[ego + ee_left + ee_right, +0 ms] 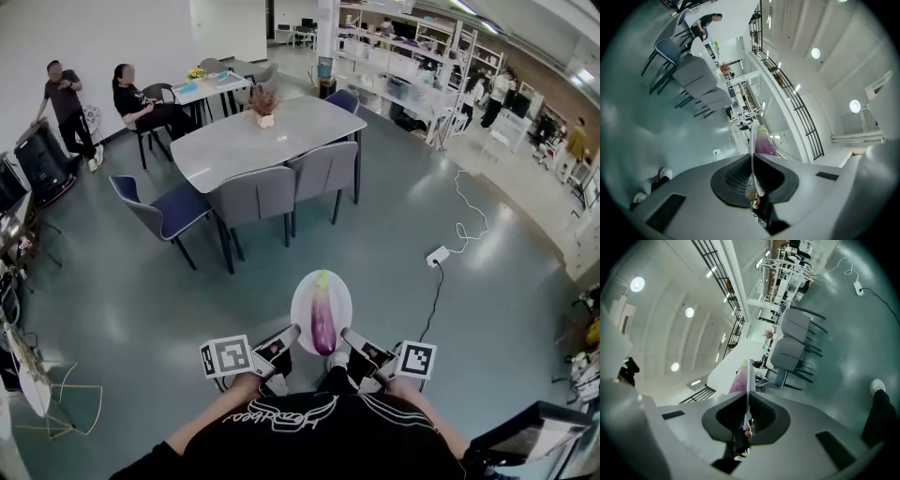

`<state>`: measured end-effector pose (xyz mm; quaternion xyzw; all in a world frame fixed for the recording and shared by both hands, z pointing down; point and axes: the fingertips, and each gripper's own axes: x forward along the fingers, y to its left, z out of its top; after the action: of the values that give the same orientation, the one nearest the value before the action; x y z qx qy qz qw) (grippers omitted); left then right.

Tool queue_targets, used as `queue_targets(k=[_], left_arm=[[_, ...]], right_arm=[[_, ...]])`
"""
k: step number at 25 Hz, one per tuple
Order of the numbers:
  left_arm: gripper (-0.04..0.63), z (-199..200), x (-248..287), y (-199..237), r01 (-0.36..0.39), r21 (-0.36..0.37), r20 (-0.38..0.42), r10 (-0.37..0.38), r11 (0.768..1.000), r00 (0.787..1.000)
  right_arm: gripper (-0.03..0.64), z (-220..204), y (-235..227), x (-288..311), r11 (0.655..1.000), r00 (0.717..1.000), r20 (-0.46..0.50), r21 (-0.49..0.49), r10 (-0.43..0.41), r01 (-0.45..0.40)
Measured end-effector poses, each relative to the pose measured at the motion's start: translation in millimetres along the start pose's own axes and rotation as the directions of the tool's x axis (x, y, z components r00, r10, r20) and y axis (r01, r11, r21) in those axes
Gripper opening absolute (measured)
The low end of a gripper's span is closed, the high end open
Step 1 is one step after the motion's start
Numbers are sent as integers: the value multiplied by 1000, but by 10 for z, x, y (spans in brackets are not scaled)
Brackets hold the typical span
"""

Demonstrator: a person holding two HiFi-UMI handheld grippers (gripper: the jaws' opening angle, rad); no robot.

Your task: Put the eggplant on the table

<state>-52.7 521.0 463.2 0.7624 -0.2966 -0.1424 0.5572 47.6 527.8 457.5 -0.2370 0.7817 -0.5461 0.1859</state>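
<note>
A purple eggplant (322, 319) with a green tip lies on a white plate (301, 305) held in the air over the grey floor. My left gripper (290, 338) is shut on the plate's near left rim, and my right gripper (351, 339) is shut on its near right rim. In the left gripper view the plate (752, 140) runs edge-on between the jaws of the left gripper (753, 165), with the eggplant (764, 140) just beyond. In the right gripper view the right gripper (747, 399) clamps the thin plate (748, 376) beside the eggplant (738, 383). The long grey table (246, 141) stands several steps ahead.
Grey and blue chairs (255, 199) line the table's near side, and a small potted plant (265, 101) stands on it. A power strip and white cable (439, 255) lie on the floor to the right. Two people (141, 103) are at the far left, and shelves (412, 66) at the back right.
</note>
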Motion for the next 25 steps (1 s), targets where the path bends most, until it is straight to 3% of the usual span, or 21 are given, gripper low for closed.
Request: queue_targets(k=[13, 25], left_arm=[[23, 252, 409, 111, -24, 4, 12, 24, 1000, 1000], [23, 708, 1227, 340, -71, -29, 37, 72, 997, 997]], right_arm=[[18, 419, -266, 140, 1000, 1000, -1, 26, 3, -3], [18, 1271, -739, 410, 998, 999, -47, 66, 6, -3]])
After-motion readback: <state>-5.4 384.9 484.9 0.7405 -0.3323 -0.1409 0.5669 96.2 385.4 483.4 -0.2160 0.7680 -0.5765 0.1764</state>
